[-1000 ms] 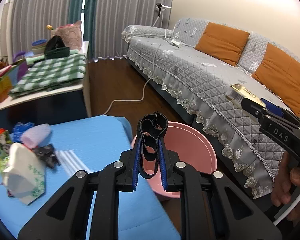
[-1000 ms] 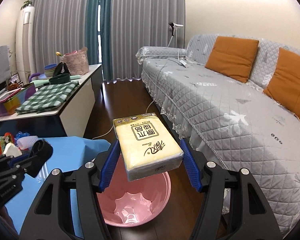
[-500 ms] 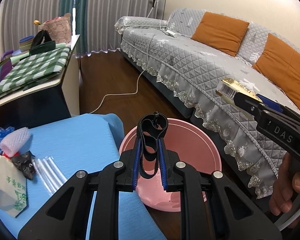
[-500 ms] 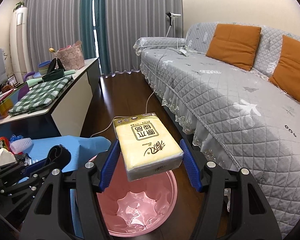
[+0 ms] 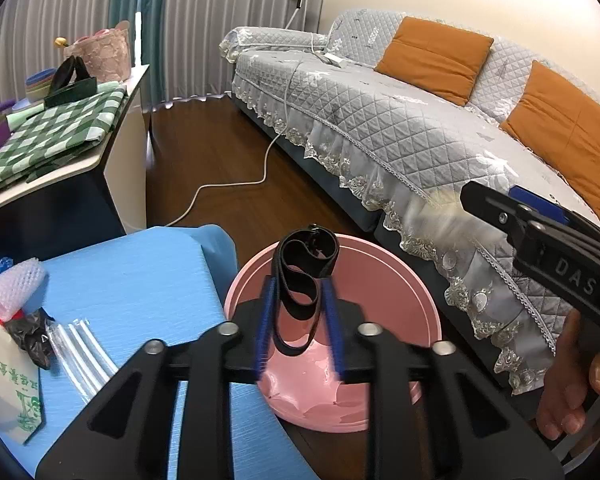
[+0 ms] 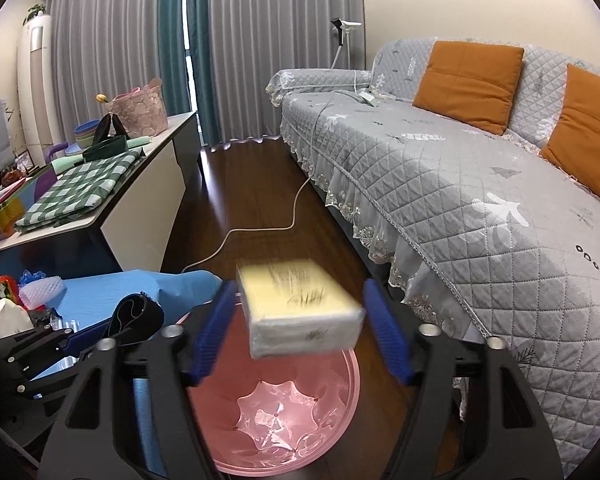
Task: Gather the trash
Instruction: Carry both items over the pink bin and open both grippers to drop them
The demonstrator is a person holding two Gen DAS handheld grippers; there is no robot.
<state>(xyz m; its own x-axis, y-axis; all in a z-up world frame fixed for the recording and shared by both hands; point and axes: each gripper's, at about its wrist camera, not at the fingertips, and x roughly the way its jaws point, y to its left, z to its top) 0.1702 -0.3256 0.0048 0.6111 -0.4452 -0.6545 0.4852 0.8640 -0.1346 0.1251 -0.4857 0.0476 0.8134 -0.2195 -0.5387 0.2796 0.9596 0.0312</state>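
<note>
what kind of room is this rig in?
Most likely a home living room: a grey quilted sofa with orange cushions, floor-length curtains and a dark wood floor. A pink bin stands beside a blue-covered table.

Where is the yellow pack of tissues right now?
In the right wrist view, the yellow tissue pack is between the opening blue fingers of the right gripper, touching neither, just above the pink bin.
</note>
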